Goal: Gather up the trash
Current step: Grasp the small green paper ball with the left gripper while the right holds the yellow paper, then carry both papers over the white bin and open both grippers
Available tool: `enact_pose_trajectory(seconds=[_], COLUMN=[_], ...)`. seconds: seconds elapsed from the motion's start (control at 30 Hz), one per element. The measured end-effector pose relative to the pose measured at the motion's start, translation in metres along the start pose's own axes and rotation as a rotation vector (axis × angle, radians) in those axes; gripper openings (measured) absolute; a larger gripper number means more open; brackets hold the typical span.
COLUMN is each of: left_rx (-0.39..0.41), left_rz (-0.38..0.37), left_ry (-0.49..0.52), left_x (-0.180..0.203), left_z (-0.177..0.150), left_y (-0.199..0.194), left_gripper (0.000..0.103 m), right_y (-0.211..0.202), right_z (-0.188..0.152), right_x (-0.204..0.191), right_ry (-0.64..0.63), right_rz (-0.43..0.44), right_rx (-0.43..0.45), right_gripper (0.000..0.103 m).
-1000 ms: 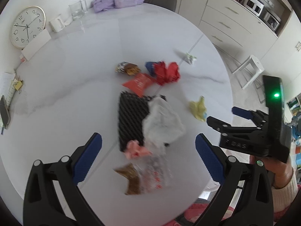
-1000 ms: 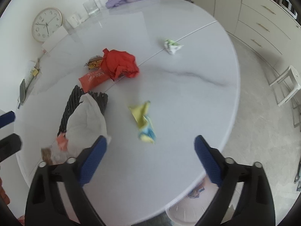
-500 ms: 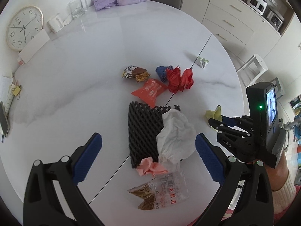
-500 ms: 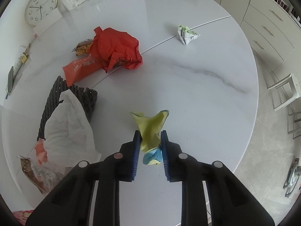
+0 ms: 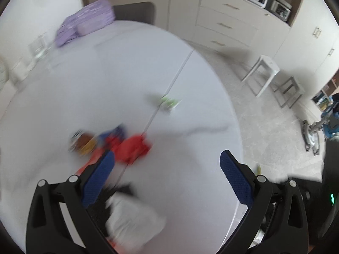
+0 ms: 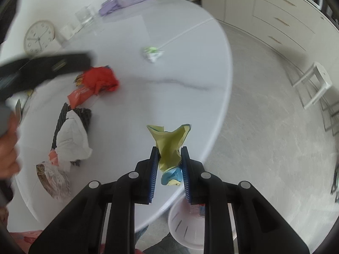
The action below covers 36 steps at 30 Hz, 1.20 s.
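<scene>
A: Right tongs [image 6: 169, 165], state?

B: Jaws drawn in tight on a yellow-green wrapper [image 6: 169, 146] with a blue scrap at its lower end. The wrapper stands up between the two blue pads and flares out above the tips. It sits over the near rim of the white round table [image 6: 180, 89].

A: Anything below those tongs?

B: A white bin [image 6: 186, 226], partly seen under the table edge, just beneath the right finger.

A: Left tongs [image 5: 165, 175]?

B: Jaws spread wide, nothing between the pads. The left wrist view is heavily blurred.

A: Trash remaining on the table, placed against the tongs?

B: From the right wrist view: ahead and to the left of the right tongs, a crumpled red wrapper [image 6: 99, 80] with an orange packet [image 6: 80, 94] touching its near side. Nearer and further left, a black mesh sleeve [image 6: 63, 116] with a white crumpled tissue [image 6: 72, 139] lying on it. A pink scrap [image 6: 53, 157] touches the tissue's lower edge, and a clear packet with brown contents [image 6: 53, 180] lies just beside that, near the table rim. Well ahead, a small green-and-white paper wad [image 6: 152, 53] sits on the table seam.

A: Left view agrees?

B: The red wrapper [image 5: 133, 148] is just ahead of the left finger, the wad [image 5: 168, 103] farther ahead, the tissue [image 5: 131, 218] between the fingers low in frame. Finer detail cannot be told through the blur.
</scene>
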<state>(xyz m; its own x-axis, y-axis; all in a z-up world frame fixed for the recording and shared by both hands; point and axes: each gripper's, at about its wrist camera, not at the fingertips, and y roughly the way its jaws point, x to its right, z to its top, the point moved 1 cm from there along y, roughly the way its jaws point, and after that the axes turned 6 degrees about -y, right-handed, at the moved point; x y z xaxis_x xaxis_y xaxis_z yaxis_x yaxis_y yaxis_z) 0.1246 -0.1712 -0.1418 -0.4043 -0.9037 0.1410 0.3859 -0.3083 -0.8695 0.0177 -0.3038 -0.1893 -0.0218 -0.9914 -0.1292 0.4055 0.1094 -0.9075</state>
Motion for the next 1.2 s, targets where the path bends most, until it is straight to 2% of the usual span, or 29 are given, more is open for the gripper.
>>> enact_pose_trajectory(seconds=[0.17,0.3,0.5,0.57,0.7,0.83,1.07,1.2], left_rx=[-0.014,-0.054,-0.100,-0.112,-0.137,-0.115,-0.103,-0.082], left_rz=[-0.019,0.028,0.078,0.085,0.082,0.092,0.089,0.079], left_ry=[-0.005,-0.013,-0.022,-0.027,-0.037,-0.061,-0.082,-0.037], left_x=[0.023,0.024,0.020,0.019,0.016,0.011,0.012,0.032], left_z=[0.032,0.047,0.055,0.056,0.058,0.061,0.064,0.061], left_y=[0.056,0.098,0.137,0.144,0.155,0.154,0.140,0.107], left_gripper=[0.095,0.094,0.082,0.072,0.056,0.035,0.032,0.032], right_y=[-0.012,-0.013,-0.009,-0.005,0.001,0.002,-0.002,-0.014], right_z=[-0.009,-0.012,-0.010,-0.007,0.000,0.003,-0.002,-0.007], right_x=[0.031,0.050,0.070,0.071,0.072,0.072,0.069,0.071], right_ry=[0.054,0.092,0.141,0.145,0.137,0.135,0.129,0.135], right_rz=[-0.010,-0.018,-0.006,0.001,0.016,0.021,0.013,0.003], right_rx=[0.001,0.000,0.001,0.003,0.003,0.006,0.017,0.040], right_gripper=[0.023,0.023,0.024,0.024,0.024,0.024,0.024,0.024])
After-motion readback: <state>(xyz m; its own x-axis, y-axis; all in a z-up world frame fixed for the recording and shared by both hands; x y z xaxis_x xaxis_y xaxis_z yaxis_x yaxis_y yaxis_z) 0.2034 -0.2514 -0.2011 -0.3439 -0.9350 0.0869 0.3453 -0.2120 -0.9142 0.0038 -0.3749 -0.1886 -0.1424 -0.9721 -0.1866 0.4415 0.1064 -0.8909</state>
